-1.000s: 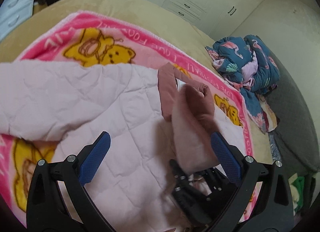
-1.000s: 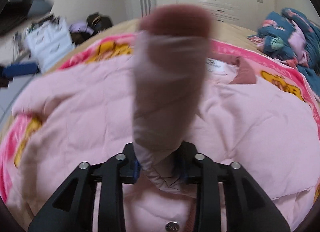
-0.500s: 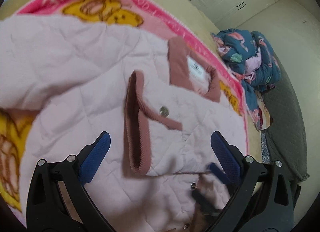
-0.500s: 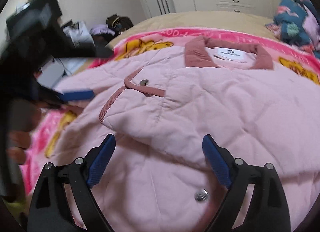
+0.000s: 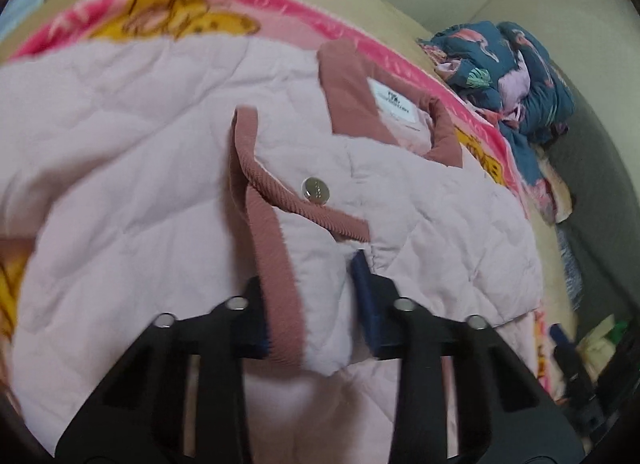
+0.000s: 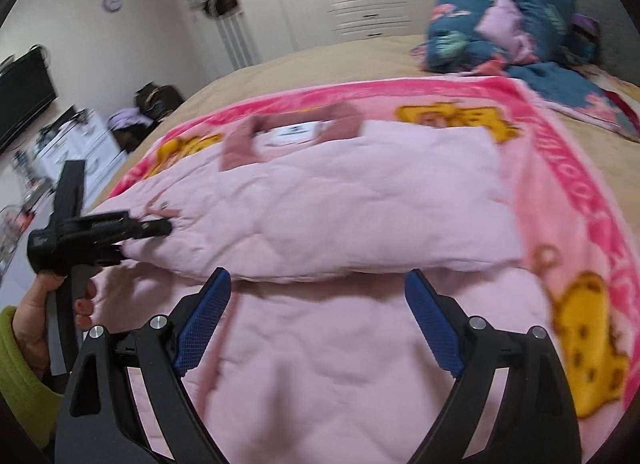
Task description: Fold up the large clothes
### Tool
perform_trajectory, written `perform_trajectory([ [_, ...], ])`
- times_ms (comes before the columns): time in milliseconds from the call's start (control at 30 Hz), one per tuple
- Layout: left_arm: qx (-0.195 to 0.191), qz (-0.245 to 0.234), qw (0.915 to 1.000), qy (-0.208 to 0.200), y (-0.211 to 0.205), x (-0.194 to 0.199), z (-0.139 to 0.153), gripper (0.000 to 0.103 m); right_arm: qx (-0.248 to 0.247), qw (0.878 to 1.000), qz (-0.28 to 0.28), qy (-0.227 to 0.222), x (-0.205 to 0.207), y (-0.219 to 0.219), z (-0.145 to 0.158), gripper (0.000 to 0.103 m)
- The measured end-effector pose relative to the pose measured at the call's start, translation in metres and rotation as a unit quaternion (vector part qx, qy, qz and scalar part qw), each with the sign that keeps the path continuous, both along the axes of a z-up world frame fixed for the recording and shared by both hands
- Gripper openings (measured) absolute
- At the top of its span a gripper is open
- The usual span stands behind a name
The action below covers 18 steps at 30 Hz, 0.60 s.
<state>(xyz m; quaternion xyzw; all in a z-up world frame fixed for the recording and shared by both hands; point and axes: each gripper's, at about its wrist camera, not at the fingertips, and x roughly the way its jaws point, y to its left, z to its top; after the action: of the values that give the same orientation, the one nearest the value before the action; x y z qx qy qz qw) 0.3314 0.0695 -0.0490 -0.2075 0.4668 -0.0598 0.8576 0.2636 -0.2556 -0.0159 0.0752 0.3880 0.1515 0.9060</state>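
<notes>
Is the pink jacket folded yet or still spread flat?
Partly folded: the pink jacket has one sleeve laid across its body, whose cuff the left gripper has just closed on.

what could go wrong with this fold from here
The left gripper, its fingers having just closed, pinches only the ribbed cuff end of the folded sleeve on the pale pink quilted jacket; a pull could drag the sleeve off and undo the fold. The right gripper hangs open, so nothing pins the jacket.
</notes>
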Motion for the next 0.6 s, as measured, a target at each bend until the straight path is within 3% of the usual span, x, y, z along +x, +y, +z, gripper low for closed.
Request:
perform_trajectory([
  [167,0.023,-0.020,0.9974,-0.065,-0.004,0.003,0.050,0.012,0.017,0.999,-0.052,-0.005,-0.003,-0.040,0.001,0.087],
  [233,0.037,-0.028,0.9934,-0.105,-0.005,0.003,0.083,0.012,0.020,0.997,-0.072,-0.008,-0.003,-0.051,0.003,0.086],
  [333,0.067,-0.042,0.9874,-0.137,-0.007,0.000,0.107,0.012,0.031,0.995,-0.091,-0.011,0.000,-0.063,0.006,0.086],
  [467,0.095,-0.042,0.9886,-0.110,0.000,0.007,0.087,0.012,0.027,0.995,-0.096,-0.010,0.009,-0.066,0.010,0.086],
  [600,0.092,-0.030,0.9928,-0.071,0.015,0.010,0.050,0.011,0.003,0.996,-0.090,-0.022,0.022,-0.057,0.020,0.086],
])
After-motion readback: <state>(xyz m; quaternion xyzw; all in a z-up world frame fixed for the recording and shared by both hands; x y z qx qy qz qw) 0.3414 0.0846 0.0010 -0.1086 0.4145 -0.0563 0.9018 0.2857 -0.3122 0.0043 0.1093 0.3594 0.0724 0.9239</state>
